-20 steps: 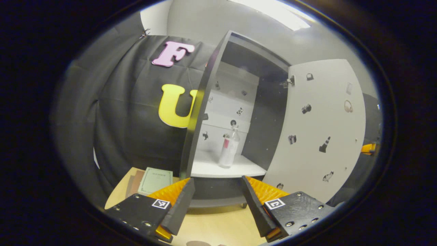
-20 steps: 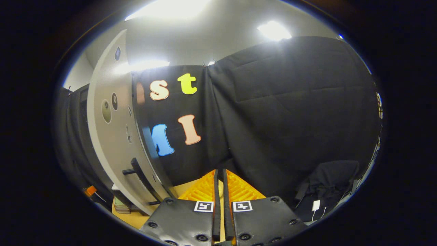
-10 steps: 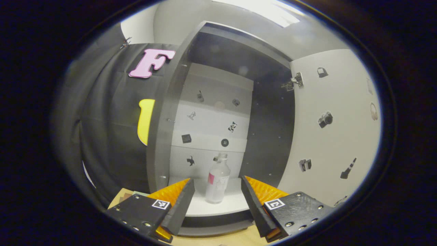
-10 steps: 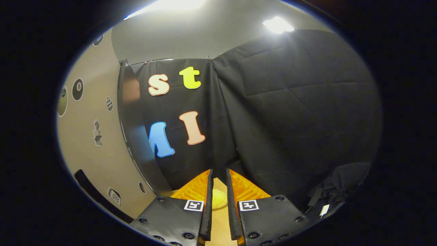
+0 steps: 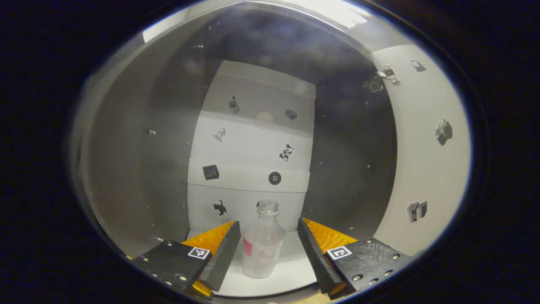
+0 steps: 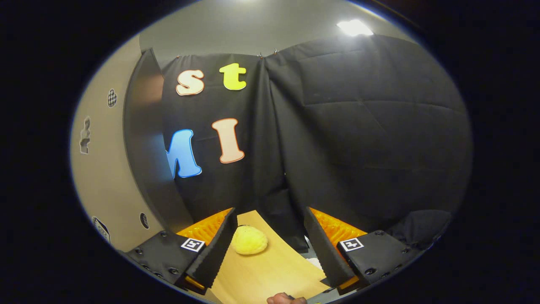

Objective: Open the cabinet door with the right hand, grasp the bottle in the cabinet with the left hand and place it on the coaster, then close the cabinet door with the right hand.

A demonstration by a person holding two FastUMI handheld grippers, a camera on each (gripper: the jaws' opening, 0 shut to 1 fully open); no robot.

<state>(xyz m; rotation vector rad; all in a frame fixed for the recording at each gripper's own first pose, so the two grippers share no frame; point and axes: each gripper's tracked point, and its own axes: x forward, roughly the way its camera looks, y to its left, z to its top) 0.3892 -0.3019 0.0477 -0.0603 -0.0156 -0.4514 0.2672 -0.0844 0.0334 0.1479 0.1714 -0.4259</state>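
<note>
Closer now than a second ago — left gripper (image 5: pixel 266 249) has pushed into the cabinet (image 5: pixel 126 177), fingers spread either side of the bottle (image 5: pixel 262 247) on the shelf, not touching. Door (image 5: pixel 426 160) stands open. Right gripper (image 6: pixel 266 249) has released — spread over the table (image 6: pixel 270 274). Left: grasp, coaster, closing.

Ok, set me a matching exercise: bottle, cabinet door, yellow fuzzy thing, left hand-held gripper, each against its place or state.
Things:
1. bottle
2. cabinet door
3. yellow fuzzy thing
4. left hand-held gripper

Places or states:
A. lying on the wooden tabletop
B. swung open, stickers on its inner face
C. upright on the white cabinet shelf
D. open, one finger on each side of the bottle, apart from it

Pairs: 1-C, 2-B, 3-A, 4-D
</note>
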